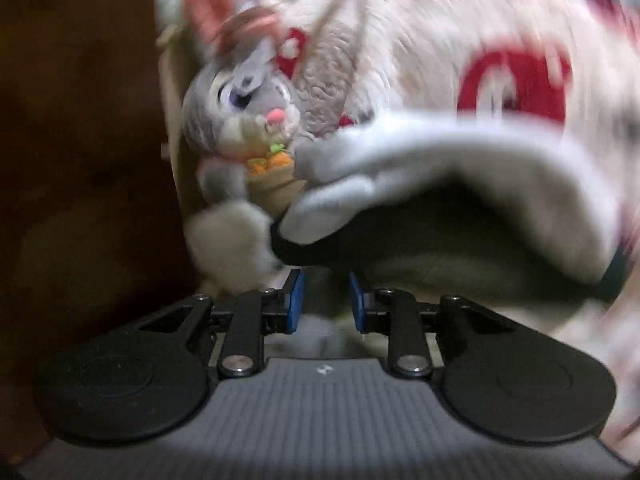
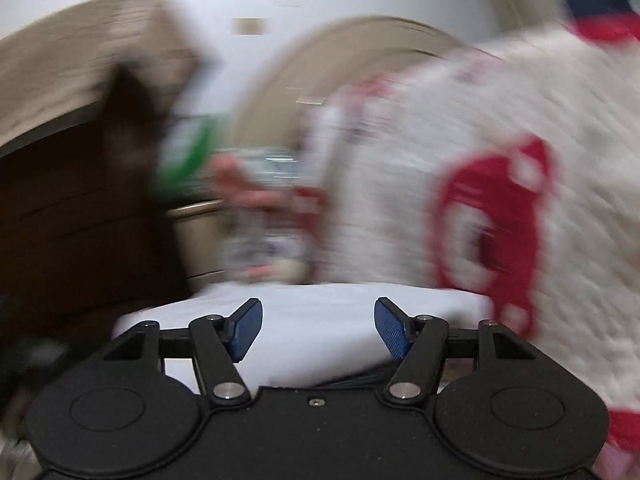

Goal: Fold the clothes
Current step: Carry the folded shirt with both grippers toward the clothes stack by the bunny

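A fluffy white garment [image 1: 460, 80] with red patches fills the upper right of the left wrist view, blurred by motion. Its pale lining [image 1: 460, 184] folds over just beyond my left gripper [image 1: 325, 300], whose blue pads [image 1: 294, 300] stand close together with grey-white fabric pinched between them. A grey plush rabbit [image 1: 240, 120] with a carrot hangs at the garment's left. In the right wrist view the same white and red garment [image 2: 500, 220] hangs at the right, apart from my right gripper [image 2: 318, 330], which stands open and holds nothing.
Dark brown wooden furniture [image 1: 80, 120] stands at the left in the left wrist view and dark brown wood [image 2: 80, 220] in the right wrist view. A flat white cloth surface [image 2: 320, 312] lies beyond the right gripper. A blurred green and white object [image 2: 188, 148] and a beige curved edge [image 2: 280, 80] lie behind.
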`<state>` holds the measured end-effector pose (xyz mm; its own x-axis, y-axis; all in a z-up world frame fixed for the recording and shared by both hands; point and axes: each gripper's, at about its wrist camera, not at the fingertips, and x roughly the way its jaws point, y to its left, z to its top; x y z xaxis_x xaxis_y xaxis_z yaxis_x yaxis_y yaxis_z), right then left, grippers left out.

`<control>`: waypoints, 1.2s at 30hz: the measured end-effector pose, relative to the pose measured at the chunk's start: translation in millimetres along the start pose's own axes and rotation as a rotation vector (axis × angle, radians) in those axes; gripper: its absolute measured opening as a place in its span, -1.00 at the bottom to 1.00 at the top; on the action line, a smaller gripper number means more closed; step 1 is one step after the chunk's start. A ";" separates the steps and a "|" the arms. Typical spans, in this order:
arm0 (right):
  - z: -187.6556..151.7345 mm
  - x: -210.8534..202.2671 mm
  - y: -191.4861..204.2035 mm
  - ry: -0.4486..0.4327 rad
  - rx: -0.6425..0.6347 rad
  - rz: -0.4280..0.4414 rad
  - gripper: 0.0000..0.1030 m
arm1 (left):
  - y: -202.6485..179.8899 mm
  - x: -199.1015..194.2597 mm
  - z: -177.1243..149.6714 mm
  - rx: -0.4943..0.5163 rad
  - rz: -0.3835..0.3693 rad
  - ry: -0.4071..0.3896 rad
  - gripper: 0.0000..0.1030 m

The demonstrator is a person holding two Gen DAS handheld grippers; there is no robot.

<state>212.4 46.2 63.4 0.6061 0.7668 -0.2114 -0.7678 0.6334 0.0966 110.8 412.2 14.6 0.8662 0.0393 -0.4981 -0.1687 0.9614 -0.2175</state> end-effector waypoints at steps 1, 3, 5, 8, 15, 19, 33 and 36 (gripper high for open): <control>-0.7 -1.8 17.0 0.011 -0.053 0.045 0.33 | 8.4 -3.0 3.3 -0.104 -0.059 -0.009 -0.50; -4.9 1.5 49.7 0.058 -0.163 0.080 0.33 | 22.7 -5.5 7.7 -0.295 -0.167 -0.030 -0.40; -12.1 13.0 75.2 0.103 -0.265 0.070 0.33 | 31.7 -1.0 10.0 -0.449 -0.239 -0.041 -0.29; -24.9 32.7 102.0 0.175 -0.396 0.004 0.32 | 32.1 25.6 10.7 -0.636 -0.351 0.006 -0.28; -34.4 55.5 115.7 0.208 -0.527 -0.102 -0.30 | 32.2 42.7 -4.7 -0.810 -0.397 -0.020 -0.20; -3.2 24.4 113.3 0.163 -0.525 -0.061 -0.66 | 43.1 37.6 -12.3 -0.895 -0.434 -0.031 -0.08; -15.6 8.7 122.7 0.200 -0.539 -0.063 -0.67 | 27.4 56.7 21.5 -0.863 -0.369 -0.050 -0.68; -9.6 4.6 114.5 0.200 -0.453 -0.030 -0.66 | 5.2 34.2 43.6 -0.542 -0.234 -0.158 -0.71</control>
<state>125.4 121.3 64.1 0.6112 0.6861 -0.3946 -0.7910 0.5119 -0.3350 160.1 430.5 33.0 0.9615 -0.0766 -0.2640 -0.1447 0.6756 -0.7229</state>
